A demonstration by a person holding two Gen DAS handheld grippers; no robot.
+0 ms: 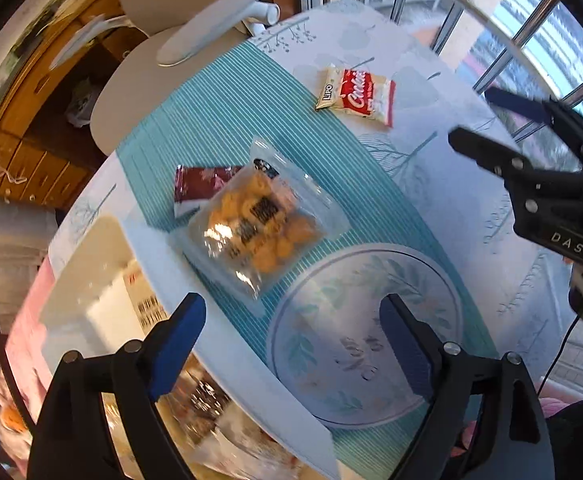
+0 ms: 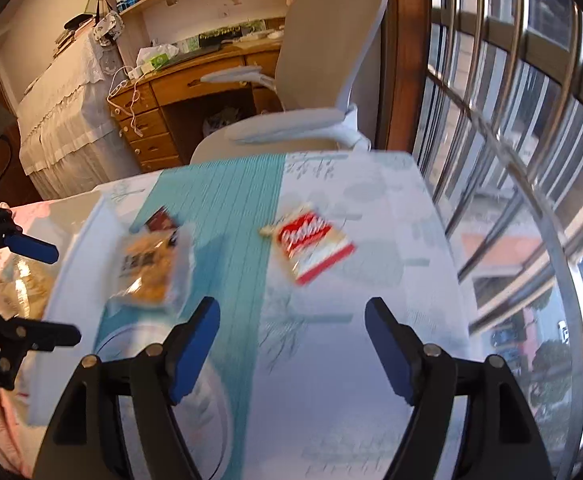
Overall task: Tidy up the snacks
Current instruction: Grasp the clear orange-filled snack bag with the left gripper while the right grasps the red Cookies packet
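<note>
A clear bag of orange-yellow snacks (image 1: 259, 216) (image 2: 151, 264) lies on the teal stripe of the table cloth, partly over a dark red packet (image 1: 199, 184) (image 2: 161, 220). Farther back lies a red and white cookie packet (image 1: 357, 94) (image 2: 311, 244). My left gripper (image 1: 291, 308) (image 2: 65, 294) hangs open over the table's near edge, just short of the clear bag, with nothing between its fingers. My right gripper (image 2: 293, 308) (image 1: 475, 118) is open and empty too, above the cloth in front of the cookie packet.
A white bin (image 1: 103, 236) with several packets in it stands off the table's left edge, over pink fabric (image 2: 31, 212). A pale office chair (image 2: 323, 80) stands behind the table, a wooden desk (image 2: 195, 84) beyond it. Window bars (image 2: 511, 140) run along the right.
</note>
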